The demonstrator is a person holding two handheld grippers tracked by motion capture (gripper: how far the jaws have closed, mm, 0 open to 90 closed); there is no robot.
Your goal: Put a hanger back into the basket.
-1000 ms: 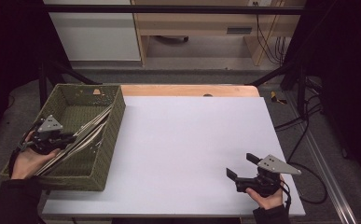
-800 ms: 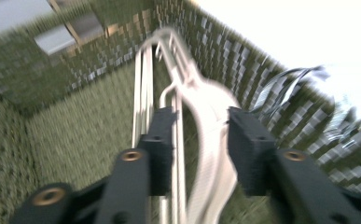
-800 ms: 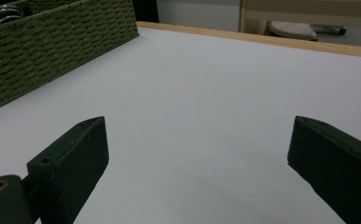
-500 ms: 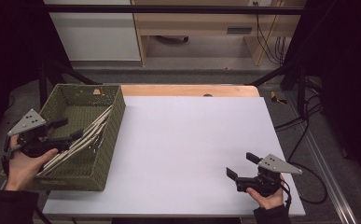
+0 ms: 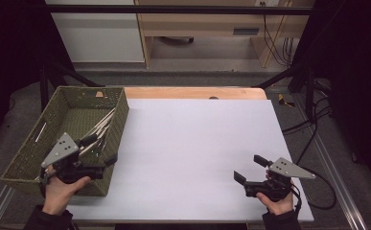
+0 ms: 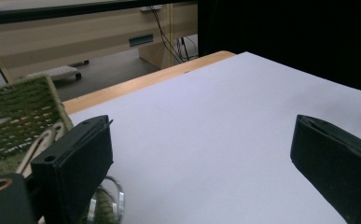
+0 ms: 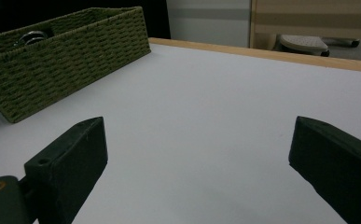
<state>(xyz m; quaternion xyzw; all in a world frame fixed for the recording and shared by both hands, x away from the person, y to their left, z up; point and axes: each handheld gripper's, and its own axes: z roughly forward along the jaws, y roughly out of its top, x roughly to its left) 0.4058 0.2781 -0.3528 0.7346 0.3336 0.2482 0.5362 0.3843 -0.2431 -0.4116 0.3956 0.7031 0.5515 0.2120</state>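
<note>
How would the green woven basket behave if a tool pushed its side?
The basket looks light, so it would probably slide on the smooth white table. Its low, wide shape makes tipping unlikely. The woven wall may flex slightly.

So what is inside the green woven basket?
The green woven basket holds long pale tongs-like utensils leaning on its right wall. The left gripper covers their lower ends; its jaws have just opened, empty.

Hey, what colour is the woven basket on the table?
Olive green basket, clearest in the right gripper view.
</note>
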